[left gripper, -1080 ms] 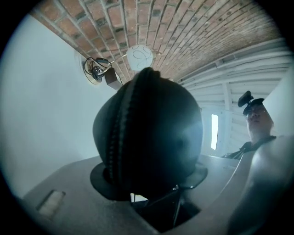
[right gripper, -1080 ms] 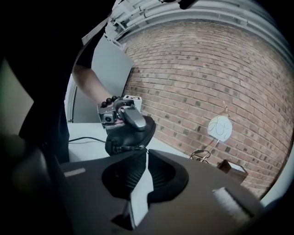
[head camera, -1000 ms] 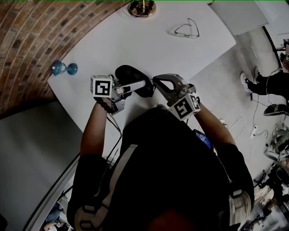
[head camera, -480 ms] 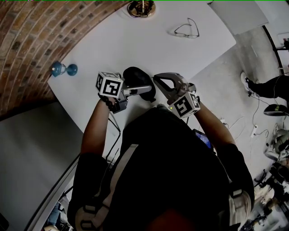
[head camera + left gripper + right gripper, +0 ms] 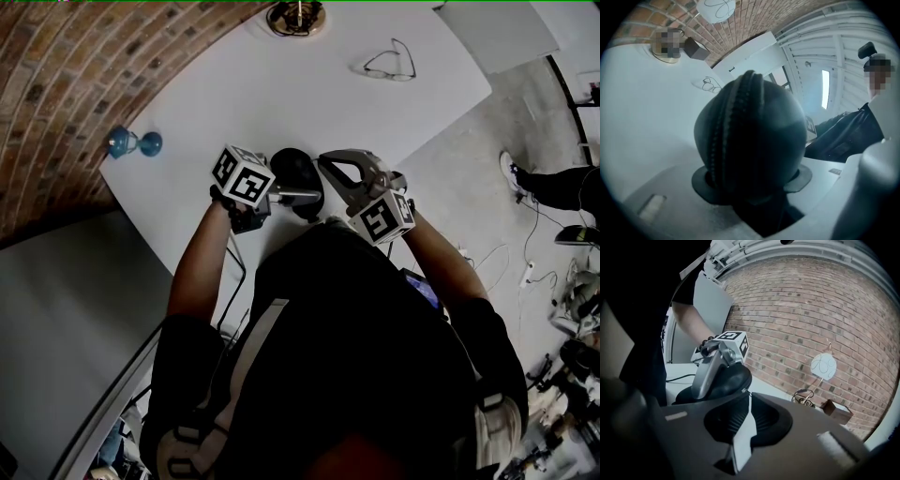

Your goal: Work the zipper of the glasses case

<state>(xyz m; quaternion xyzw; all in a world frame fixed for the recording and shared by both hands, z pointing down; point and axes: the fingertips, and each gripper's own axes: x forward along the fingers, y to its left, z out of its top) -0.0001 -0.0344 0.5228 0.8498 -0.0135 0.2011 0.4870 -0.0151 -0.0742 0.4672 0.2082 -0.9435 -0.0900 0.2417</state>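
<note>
Right, the black glasses case (image 5: pixel 298 178) sits mid-frame over the table (image 5: pixel 281 94), clamped in the left gripper's (image 5: pixel 281 197) half-spread jaws, the right gripper (image 5: pixel 746 399) looks pinched shut on the zipper pull (image 5: pixel 742 391), and the zipper (image 5: pixel 725 136) seems closed where it shows, so most of the run remains.

**My tally, thing by thing**

I hold two grippers: one left gripper (image 5: pixel 309 197) and one right gripper (image 5: pixel 325 166). They carry two marker cubes, the left cube (image 5: pixel 243 176) and the right cube (image 5: pixel 382 217). On the one white table (image 5: pixel 234 94) I count one black glasses case (image 5: pixel 295 167), one pair of glasses (image 5: pixel 387 64), one blue two-balled object (image 5: pixel 131 142), one lamp (image 5: pixel 295 16) and one small brown box (image 5: pixel 836 412). I count one brick wall (image 5: pixel 56 94).
</note>
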